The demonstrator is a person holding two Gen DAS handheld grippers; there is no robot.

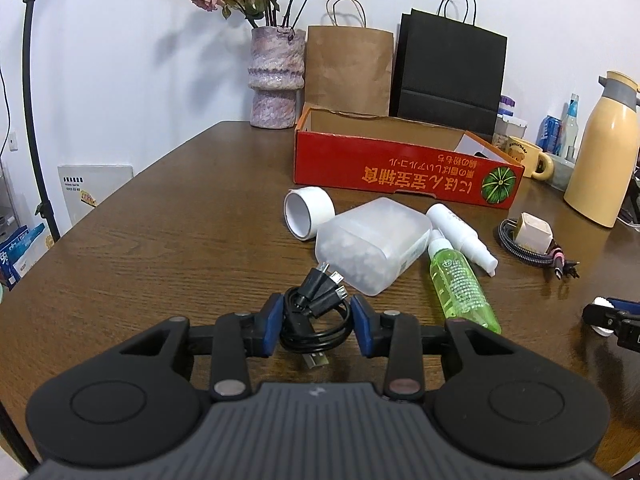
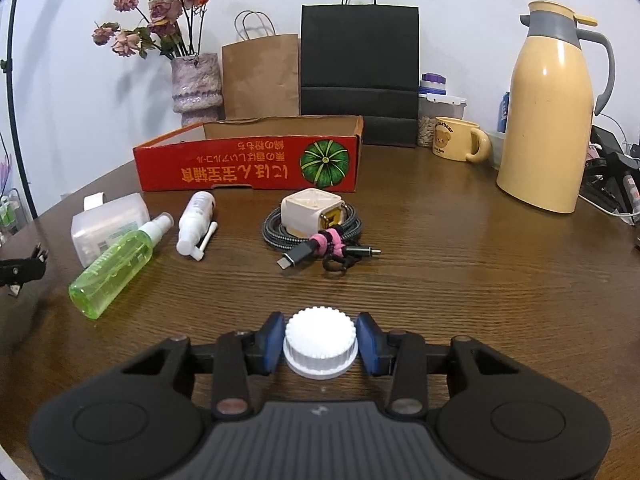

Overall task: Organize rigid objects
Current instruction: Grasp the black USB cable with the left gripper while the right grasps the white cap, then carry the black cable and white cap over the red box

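At lower centre of the left wrist view, the left claw (image 1: 316,326) is clamped on a coiled black cable (image 1: 314,316) over the wooden surface (image 1: 168,216). Right of it lie a white tape roll (image 1: 308,211), a frosted box (image 1: 372,248), a green spray bottle (image 1: 460,280) and a white bottle (image 1: 460,236), with the red carton (image 1: 400,168) behind. At lower centre of the right wrist view, the right claw (image 2: 320,342) grips a white ribbed cap (image 2: 320,342); a charger with braided cable (image 2: 316,220) lies above centre
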